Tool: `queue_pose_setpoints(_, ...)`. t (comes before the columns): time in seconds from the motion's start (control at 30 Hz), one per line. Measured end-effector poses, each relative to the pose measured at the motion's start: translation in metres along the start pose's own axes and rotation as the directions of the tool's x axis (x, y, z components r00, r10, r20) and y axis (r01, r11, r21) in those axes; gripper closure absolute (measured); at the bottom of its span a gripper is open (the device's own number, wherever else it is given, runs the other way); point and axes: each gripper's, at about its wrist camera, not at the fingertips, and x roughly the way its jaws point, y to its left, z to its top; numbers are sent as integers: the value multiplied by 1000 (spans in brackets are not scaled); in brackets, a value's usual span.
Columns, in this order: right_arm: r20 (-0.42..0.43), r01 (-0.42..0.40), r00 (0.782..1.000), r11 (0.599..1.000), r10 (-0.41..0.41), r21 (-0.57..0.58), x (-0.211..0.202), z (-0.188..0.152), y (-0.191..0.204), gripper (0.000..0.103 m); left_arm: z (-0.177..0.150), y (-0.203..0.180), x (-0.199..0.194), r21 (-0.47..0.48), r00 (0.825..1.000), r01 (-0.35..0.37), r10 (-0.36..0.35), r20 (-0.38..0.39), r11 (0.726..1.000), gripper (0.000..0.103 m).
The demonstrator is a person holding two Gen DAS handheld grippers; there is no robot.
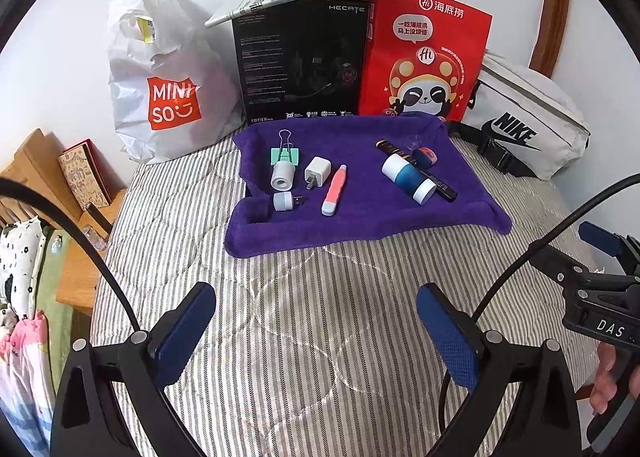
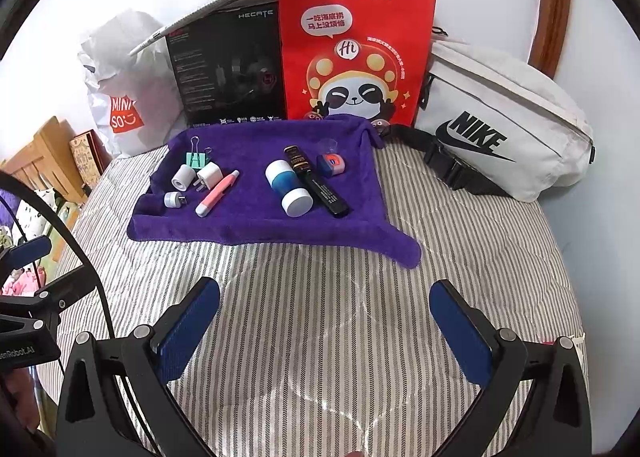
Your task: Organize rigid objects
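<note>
Striped bed (image 1: 320, 317): purple towel (image 1: 360, 225) holds 8 small objects.

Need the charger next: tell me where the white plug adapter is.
The white plug adapter lies left of centre on the purple towel, between the white cylinder and pink pen.

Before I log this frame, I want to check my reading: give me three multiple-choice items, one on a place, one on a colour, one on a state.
1. Where does the binder clip lie?
A. the towel's far left
B. the towel's far right
C. on the striped quilt

2. What colour is the towel?
A. green
B. purple
C. red

3. How is the left gripper?
A. shut on the pen
B. shut, empty
C. open, empty

Key: A, it sits behind the white pieces at the left; B, the cloth is purple; C, its pads stand apart over bare quilt.
</note>
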Motion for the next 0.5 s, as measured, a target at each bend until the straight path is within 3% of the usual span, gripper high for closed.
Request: queue_pose_setpoints(0.5,-1,-2,1000,1000,2,-5,0,0,3,0,0,1,0,6,1000,1,-1,-3,1000,1)
